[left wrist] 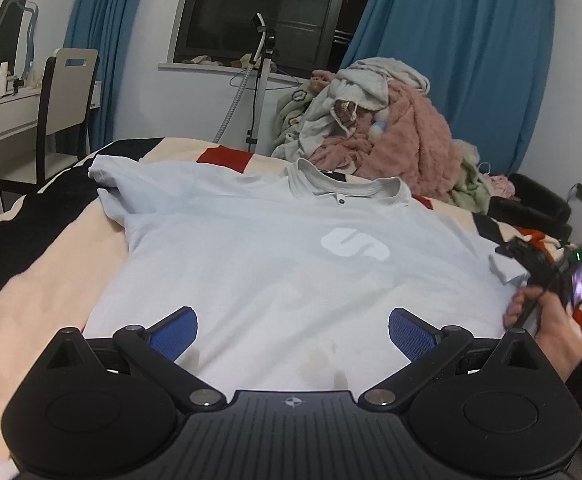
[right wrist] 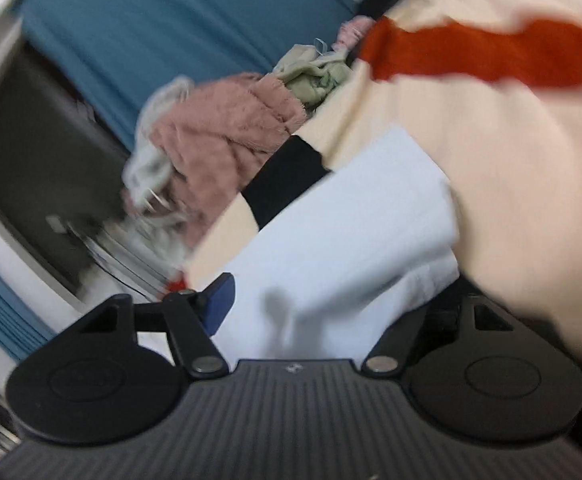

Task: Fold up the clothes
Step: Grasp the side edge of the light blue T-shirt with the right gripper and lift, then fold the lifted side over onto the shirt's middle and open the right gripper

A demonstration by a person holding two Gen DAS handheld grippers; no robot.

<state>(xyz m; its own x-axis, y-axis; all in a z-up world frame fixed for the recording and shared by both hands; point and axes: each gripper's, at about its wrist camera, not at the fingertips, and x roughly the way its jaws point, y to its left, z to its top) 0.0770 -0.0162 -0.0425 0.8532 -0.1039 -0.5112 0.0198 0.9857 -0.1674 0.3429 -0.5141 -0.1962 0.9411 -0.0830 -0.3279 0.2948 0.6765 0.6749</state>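
Our right wrist view is smeared with blur, and only one blue pad (right wrist: 219, 304) of our right gripper (right wrist: 315, 304) shows clearly; the other finger is hidden behind a fold of the pale T-shirt (right wrist: 343, 232). We cannot tell whether those fingers pinch the cloth or merely stand around it. From the left wrist view, our right gripper (left wrist: 531, 268) is a dark, blurred shape at the shirt's right sleeve, partly cut off by the frame edge, with our right hand (left wrist: 547, 320) just below it.

The T-shirt (left wrist: 271, 264) lies spread face up on the striped bedspread (left wrist: 35, 304), collar toward the window, white logo (left wrist: 355, 245) on the chest. Its near hem disappears under the body of our left gripper (left wrist: 293, 336). That gripper's two blue pads (left wrist: 177, 330) stand wide apart above the lower part of the shirt, with nothing caught between them. A heap of pink and green laundry (left wrist: 403, 136) sits beyond the collar.
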